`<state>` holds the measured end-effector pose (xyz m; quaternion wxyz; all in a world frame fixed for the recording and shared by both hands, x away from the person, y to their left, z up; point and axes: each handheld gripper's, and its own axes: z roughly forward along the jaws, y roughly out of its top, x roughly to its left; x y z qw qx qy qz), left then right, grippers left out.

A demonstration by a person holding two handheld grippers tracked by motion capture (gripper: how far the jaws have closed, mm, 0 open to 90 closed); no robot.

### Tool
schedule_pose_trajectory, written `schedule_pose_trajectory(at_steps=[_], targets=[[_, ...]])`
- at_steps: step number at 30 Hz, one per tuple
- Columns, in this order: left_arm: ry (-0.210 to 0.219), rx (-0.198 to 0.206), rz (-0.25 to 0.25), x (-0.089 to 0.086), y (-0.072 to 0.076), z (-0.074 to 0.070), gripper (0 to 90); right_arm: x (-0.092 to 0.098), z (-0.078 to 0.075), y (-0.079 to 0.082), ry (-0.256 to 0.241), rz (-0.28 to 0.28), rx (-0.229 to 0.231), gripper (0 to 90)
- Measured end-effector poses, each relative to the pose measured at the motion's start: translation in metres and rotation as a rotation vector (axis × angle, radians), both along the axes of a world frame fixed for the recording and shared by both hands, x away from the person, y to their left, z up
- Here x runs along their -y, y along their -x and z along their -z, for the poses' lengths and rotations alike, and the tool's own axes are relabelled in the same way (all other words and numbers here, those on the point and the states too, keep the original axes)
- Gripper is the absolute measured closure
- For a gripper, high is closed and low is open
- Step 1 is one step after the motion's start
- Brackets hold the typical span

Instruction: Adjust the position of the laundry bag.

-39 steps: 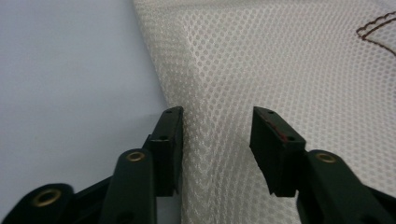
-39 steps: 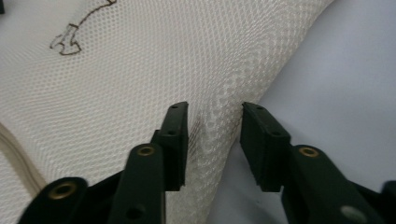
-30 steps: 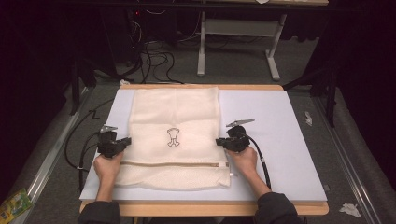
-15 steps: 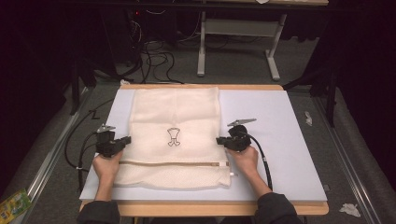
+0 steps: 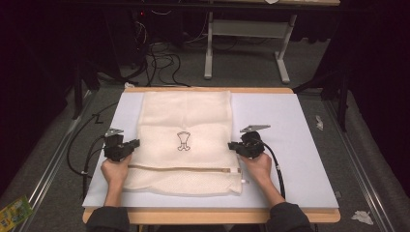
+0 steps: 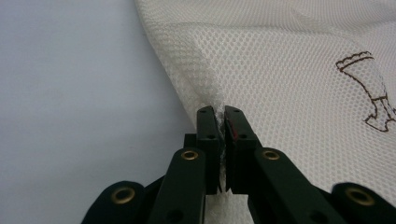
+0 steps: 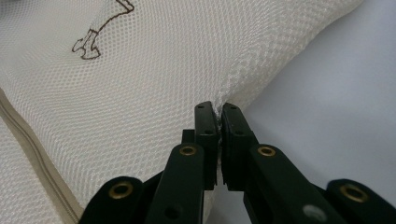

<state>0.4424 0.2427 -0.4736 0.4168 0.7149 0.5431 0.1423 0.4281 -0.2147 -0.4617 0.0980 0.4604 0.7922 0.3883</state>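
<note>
One mesh bag (image 5: 186, 140) lies flat on the pale mat (image 5: 300, 125) of the table, with one small brown emblem (image 5: 183, 140) near its middle and one tan zipper (image 5: 183, 169) running across its near part; two grippers work it, one in each of the person's two hands. The left gripper (image 5: 126, 146) sits at the bag's left edge and the right gripper (image 5: 238, 146) at its right edge, both level with the emblem and pointing inward toward each other. The left hand (image 5: 115, 169) and right hand (image 5: 257, 166) grip from behind, forearms running back to the near table edge, dark sleeves cut off by the bottom of the high view. In the left gripper view the jaws are closed almost flush on a pinched ridge of the bag's edge (image 6: 212, 100) — mesh shows in the thin slit between them. The right gripper view shows the same: jaws nearly together, a fold of mesh edge (image 7: 229, 81) caught at their tips. The emblem is cut off in both gripper views, and its design is too small to read from above. Beyond the table, cables (image 5: 159, 58) and a stand's legs (image 5: 246, 43) sit in dim light — detail there is hard to make out.
</note>
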Motion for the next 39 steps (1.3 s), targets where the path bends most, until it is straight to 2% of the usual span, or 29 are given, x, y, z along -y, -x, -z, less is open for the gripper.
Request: schedule_pose_trajectory(at_steps=[5,6,10,15,16,17,19,21,23,29,31,32,39], targets=[[0.001,-0.012,0.014,0.003,-0.002,-0.001,86.2,0.009,-0.002,0.001,-0.012,0.013,0.006,87.5],[-0.014,-0.004,0.023,0.006,-0.002,-0.004,86.2,0.013,-0.003,0.002,-0.018,0.020,0.008,87.6],[-0.027,0.006,0.025,0.012,-0.001,-0.006,86.2,0.015,-0.004,0.002,-0.019,0.023,0.010,87.6],[-0.014,0.009,0.050,0.017,0.000,-0.005,86.0,0.027,-0.002,0.003,-0.032,0.037,0.007,87.4],[-0.079,0.026,0.072,0.025,0.001,-0.006,85.9,0.029,-0.002,0.004,-0.037,0.043,0.003,87.3],[-0.079,0.026,0.072,0.025,0.001,-0.006,85.8,0.029,-0.002,0.004,-0.037,0.043,0.003,87.3],[-0.156,0.043,0.103,0.036,0.002,-0.011,85.8,0.033,-0.003,0.005,-0.036,0.046,0.012,87.2],[-0.178,0.066,0.125,0.046,0.003,-0.016,85.8,0.037,-0.005,0.007,-0.034,0.054,0.018,87.2],[-0.134,0.068,0.127,0.048,0.002,-0.016,85.7,0.041,-0.007,0.009,-0.033,0.065,0.019,87.3],[-0.098,0.067,0.135,0.055,0.001,-0.013,85.8,0.061,-0.008,0.014,-0.044,0.089,0.037,87.3],[-0.086,0.053,0.136,0.058,-0.001,-0.012,85.9,0.063,-0.008,0.014,-0.049,0.095,0.034,87.3],[-0.103,0.050,0.145,0.063,-0.002,-0.012,86.0,0.068,-0.007,0.016,-0.053,0.103,0.034,87.3],[-0.104,0.049,0.159,0.073,-0.002,-0.011,86.0,0.078,-0.003,0.018,-0.052,0.126,0.036,87.3]])
